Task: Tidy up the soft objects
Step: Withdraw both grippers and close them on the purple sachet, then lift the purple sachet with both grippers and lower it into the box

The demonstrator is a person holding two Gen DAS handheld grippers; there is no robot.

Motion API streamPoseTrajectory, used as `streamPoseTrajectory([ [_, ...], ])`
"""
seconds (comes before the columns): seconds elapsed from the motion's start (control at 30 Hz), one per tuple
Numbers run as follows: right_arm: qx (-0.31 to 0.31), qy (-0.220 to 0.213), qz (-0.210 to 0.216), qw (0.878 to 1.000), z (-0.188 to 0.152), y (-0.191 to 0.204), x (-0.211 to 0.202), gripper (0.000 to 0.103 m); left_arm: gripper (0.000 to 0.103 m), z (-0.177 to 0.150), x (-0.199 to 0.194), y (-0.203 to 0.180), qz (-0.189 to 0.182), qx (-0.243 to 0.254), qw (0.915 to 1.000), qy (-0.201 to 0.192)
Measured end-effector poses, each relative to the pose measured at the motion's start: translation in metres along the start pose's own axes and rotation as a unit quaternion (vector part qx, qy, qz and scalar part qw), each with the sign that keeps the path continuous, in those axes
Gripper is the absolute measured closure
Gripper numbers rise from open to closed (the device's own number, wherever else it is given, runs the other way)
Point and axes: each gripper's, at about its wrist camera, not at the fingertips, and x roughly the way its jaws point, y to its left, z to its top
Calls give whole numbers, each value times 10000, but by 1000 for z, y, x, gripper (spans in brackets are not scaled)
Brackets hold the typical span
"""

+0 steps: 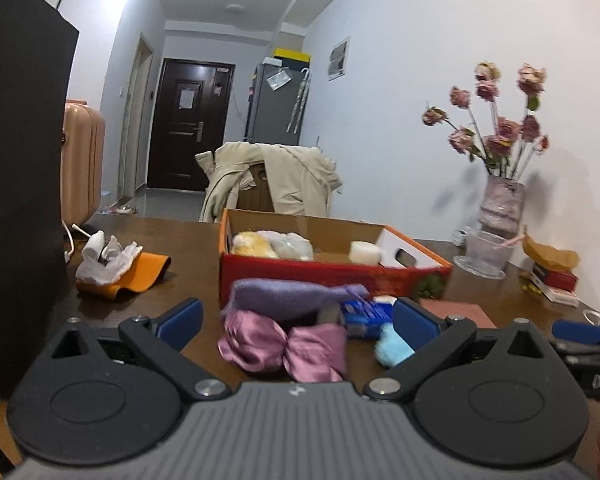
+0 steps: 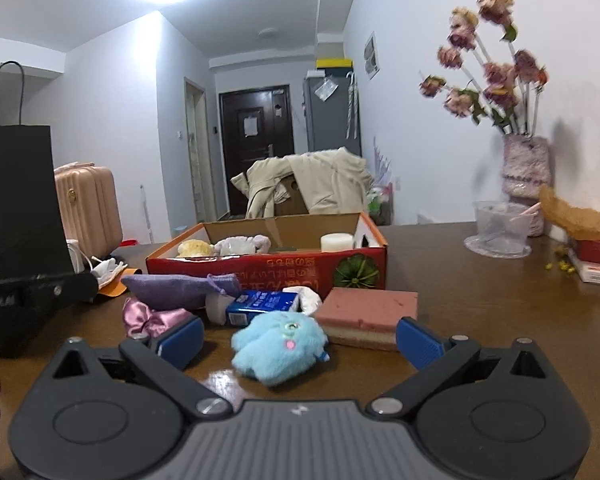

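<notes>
Left gripper [image 1: 296, 322] low over the brown table [image 1: 196, 240], fingers [image 1: 180, 317] spread wide apart and holding nothing. Between those fingers: a pink satin bow [image 1: 284, 350], with a purple cloth pouch [image 1: 288, 294] just beyond it. Close to the right-hand finger: a blue tissue pack [image 1: 366, 314] and the edge of a light blue plush toy [image 1: 392, 346]. Farther ahead of the fingertips, a red cardboard box [image 1: 332, 276] with a yellowish plush [image 1: 252, 244], a pale bundle [image 1: 292, 246] and a white roll [image 1: 365, 252] inside. Off past the left-hand finger, white gloves on an orange cloth [image 1: 136, 274].

Right gripper [image 2: 300, 336] also low over the table, fingers [image 2: 182, 338] wide apart, empty. Light blue plush toy [image 2: 279, 346] lying on the table between them, touching neither. Pink layered sponge [image 2: 366, 312] just ahead of the right-hand finger; bow [image 2: 152, 318] just ahead of the left-hand finger. Beyond, the tissue pack [image 2: 260, 306], the pouch [image 2: 176, 288] and the box [image 2: 260, 268]
</notes>
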Motion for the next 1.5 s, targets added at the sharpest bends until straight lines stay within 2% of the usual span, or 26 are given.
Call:
streamPoseTrajectory([
  [0.1,225,213,222,9993,14,-2,26,8,2,20,27,13,-94,-272,9995,153],
  [0.17,434,406,527,9968,27,-2,48,9,7,32,50,23,-141,-484,9982,332],
  [0.23,616,596,860,9926,41,0,74,19,18,36,71,34,-125,-686,9962,522],
  [0.3,892,761,1138,9866,48,2,100,23,24,32,90,49,-179,-1059,9918,692],
  [0.37,1174,934,1320,9798,51,4,130,33,29,24,101,60,-348,-1467,9857,756],
  [0.4,1241,997,1375,9776,52,6,144,40,35,19,105,65,-479,-1596,9826,817],
  [0.43,1273,1034,1405,9764,52,9,156,43,42,16,109,67,-574,-1644,9808,884],
  [0.5,1352,1193,1327,9746,52,15,180,47,48,14,112,70,-704,-1696,9789,900],
  [0.57,1523,1368,1391,9689,48,18,197,56,52,12,112,73,-771,-1769,9775,851],
  [0.63,1601,1509,1391,9655,44,21,207,71,67,8,114,73,-817,-1829,9757,885],
  [0.67,1598,1573,1330,9654,42,22,210,75,70,7,116,72,-834,-1838,9750,929],
  [0.73,1588,1621,1295,9653,39,24,213,83,86,5,116,72,-843,-1847,9746,946],
  [0.87,1226,1321,1339,9745,47,31,192,95,90,12,104,68,-987,-1814,9754,776],
  [1.0,525,711,1492,9848,66,41,137,98,91,25,66,40,-1241,-1367,9822,356],
  [1.1,191,386,1463,9883,68,38,90,98,91,21,35,12,-1493,-1146,9817,279],
  [1.27,291,566,1066,9923,33,13,30,98,91,-7,0,-26,-1857,-918,9762,640],
  [1.4,536,802,850,9917,7,-7,7,98,91,-31,-5,-47,-1906,-773,9728,1061],
  [1.5,577,785,774,9922,-2,-17,-3,98,91,-32,-7,-57,-1942,-665,9726,1090],
])
